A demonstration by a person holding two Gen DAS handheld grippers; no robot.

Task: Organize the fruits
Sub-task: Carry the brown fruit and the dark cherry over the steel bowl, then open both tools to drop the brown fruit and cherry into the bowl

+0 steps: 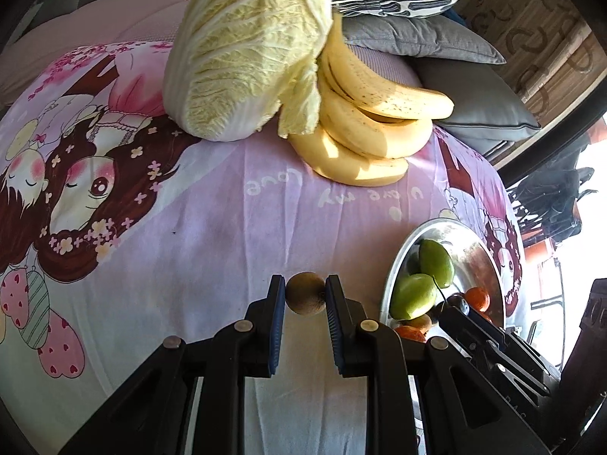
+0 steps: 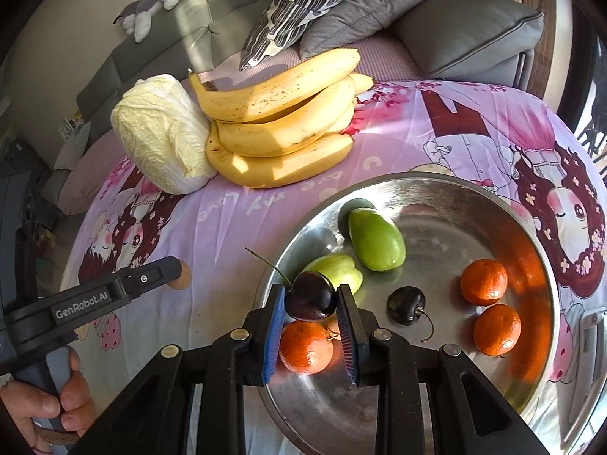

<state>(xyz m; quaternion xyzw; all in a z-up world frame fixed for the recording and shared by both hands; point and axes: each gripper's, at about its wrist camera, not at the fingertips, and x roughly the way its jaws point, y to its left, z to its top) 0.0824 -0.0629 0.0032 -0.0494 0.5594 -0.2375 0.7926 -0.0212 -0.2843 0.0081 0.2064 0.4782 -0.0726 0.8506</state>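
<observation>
Pink cartoon-print cloth point(image 1: 212, 204) covers our table in front of a grey sofa point(image 2: 466, 26). With the left gripper point(image 1: 305, 295) we clamp a small brown fruit point(image 1: 305, 294) just above the cloth, left of the steel bowl point(image 2: 428, 193). Our right gripper point(image 2: 310, 297) pinches a dark cherry point(image 2: 310, 295) over the bowl's near side. Inside the bowl lie two green fruits point(image 2: 375, 239), three tangerines point(image 2: 483, 281) and another cherry point(image 2: 406, 305). Behind the bowl rest bananas point(image 2: 280, 121) touching a cabbage point(image 2: 159, 132).

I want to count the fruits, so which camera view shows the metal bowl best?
The right wrist view: the metal bowl shows almost whole, its inside open. The left wrist view shows it edge-on, partly behind the right gripper.
</observation>
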